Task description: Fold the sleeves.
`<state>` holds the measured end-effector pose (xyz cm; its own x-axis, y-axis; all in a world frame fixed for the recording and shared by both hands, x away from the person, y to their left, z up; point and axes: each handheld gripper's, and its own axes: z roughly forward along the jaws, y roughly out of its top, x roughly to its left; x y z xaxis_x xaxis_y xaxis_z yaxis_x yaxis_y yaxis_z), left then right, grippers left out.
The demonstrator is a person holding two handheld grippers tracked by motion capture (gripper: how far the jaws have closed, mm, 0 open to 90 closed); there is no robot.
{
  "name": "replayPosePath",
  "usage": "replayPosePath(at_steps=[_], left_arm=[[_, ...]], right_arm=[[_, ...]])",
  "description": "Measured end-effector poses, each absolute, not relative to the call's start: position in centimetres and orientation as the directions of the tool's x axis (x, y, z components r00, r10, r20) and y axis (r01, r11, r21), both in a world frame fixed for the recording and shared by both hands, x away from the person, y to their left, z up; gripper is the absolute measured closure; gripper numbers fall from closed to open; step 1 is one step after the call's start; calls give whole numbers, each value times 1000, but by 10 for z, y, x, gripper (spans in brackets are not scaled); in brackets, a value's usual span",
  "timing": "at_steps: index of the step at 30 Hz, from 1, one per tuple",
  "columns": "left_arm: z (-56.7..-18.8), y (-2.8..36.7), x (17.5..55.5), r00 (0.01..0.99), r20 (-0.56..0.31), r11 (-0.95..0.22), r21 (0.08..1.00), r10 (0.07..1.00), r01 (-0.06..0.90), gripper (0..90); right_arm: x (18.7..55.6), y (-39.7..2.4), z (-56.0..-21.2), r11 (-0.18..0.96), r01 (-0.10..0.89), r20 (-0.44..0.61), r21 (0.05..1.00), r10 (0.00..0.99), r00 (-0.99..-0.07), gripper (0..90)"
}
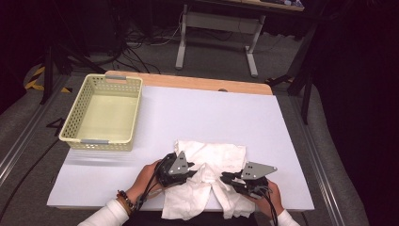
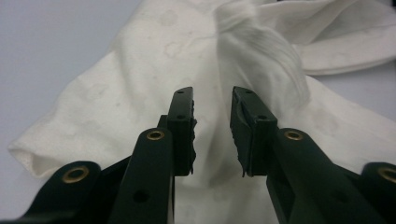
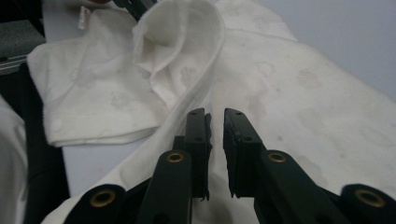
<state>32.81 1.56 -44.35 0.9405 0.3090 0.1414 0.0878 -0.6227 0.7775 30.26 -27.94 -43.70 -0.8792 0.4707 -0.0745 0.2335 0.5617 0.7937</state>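
A crumpled white cloth [image 1: 221, 155] lies on the white table cover near the front edge, with a twisted ridge running through its middle. My left gripper [image 1: 192, 172] rests over the cloth's left part, pointing right. In the left gripper view it [image 2: 213, 95] stands open above the cloth [image 2: 154, 60] with nothing between its fingers. My right gripper [image 1: 227, 179] sits over the cloth's right part, pointing left. In the right gripper view it [image 3: 215, 116] shows only a narrow gap, with cloth [image 3: 289, 93] beneath and a raised fold [image 3: 187, 37] ahead.
A pale yellow-green perforated basket [image 1: 101, 141], with nothing in it, stands at the table's back left. The white cover [image 1: 211, 113] stretches bare behind the cloth to the wooden table edge [image 1: 197, 82]. Desk legs and cables stand on the floor beyond.
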Motion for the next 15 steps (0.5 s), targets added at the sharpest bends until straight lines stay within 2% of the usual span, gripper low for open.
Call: replayPosePath(at_steps=[5,10,15], left_arm=[[-443,23,307,950,161,-646,761,268,54,701],[-441,25,293,944,154,-619,783,292,64,657],[-445,13,287,952,157,-622,782,263,43,651]], right_arm=[[286,-278,-438,579,222,-71,785,440,-895,801],[274,-276,-441,610,214,-88,763,426,-900,795],[273,-278,-437,602,195,-141,774,465,-874,793]])
